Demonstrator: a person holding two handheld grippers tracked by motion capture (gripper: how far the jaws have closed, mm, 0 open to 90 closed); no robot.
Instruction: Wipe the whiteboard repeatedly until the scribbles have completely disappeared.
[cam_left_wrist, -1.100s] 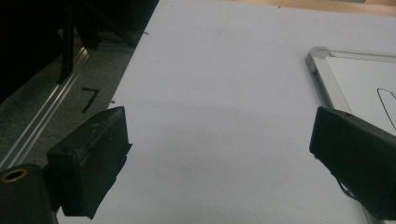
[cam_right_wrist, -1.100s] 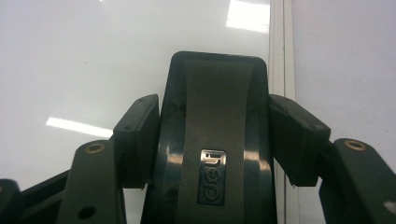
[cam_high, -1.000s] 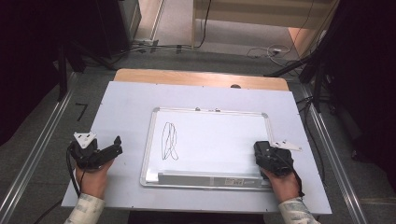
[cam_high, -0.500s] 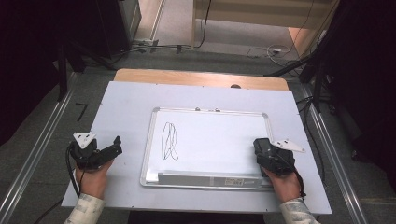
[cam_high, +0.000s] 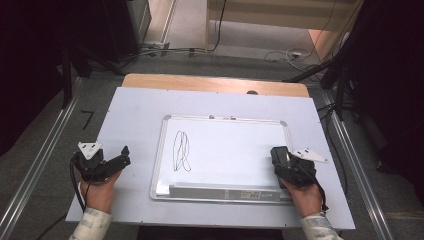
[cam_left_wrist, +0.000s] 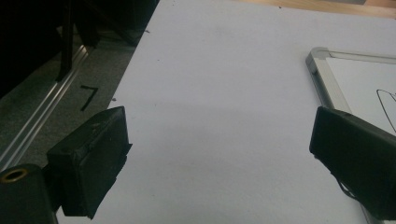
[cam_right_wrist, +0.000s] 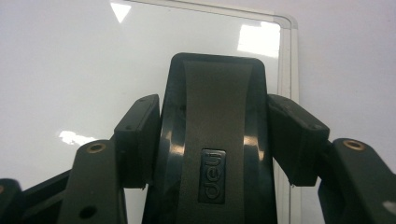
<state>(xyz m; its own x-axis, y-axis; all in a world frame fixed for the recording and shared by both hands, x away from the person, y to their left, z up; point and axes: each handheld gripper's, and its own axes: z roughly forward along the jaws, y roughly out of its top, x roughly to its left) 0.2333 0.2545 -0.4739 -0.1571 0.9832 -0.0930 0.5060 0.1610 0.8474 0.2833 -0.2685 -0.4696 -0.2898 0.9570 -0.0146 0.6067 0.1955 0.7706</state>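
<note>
A whiteboard (cam_high: 235, 145) with a silver frame lies flat on the white table; a black scribble (cam_high: 181, 151) marks its left part. My right gripper (cam_high: 278, 156) hovers over the board's right edge, shut on a black whiteboard eraser (cam_right_wrist: 217, 140) that stands between its jaws. In the right gripper view the board's far right corner (cam_right_wrist: 287, 23) shows beyond the eraser. My left gripper (cam_high: 123, 156) rests left of the board on the table, open with nothing between its jaws. The left gripper view catches the board's corner (cam_left_wrist: 322, 58) and a bit of the scribble (cam_left_wrist: 386, 100) at the right.
A tray strip (cam_high: 225, 192) runs along the board's near edge. The white table top (cam_high: 135, 115) ends in a wooden strip (cam_high: 210, 83) at the far side. Metal rails (cam_high: 45, 160) flank the table, and cables (cam_high: 285, 54) lie on the floor behind.
The right gripper with the eraser has shifted slightly toward the board's far side. The left gripper has stayed put.
</note>
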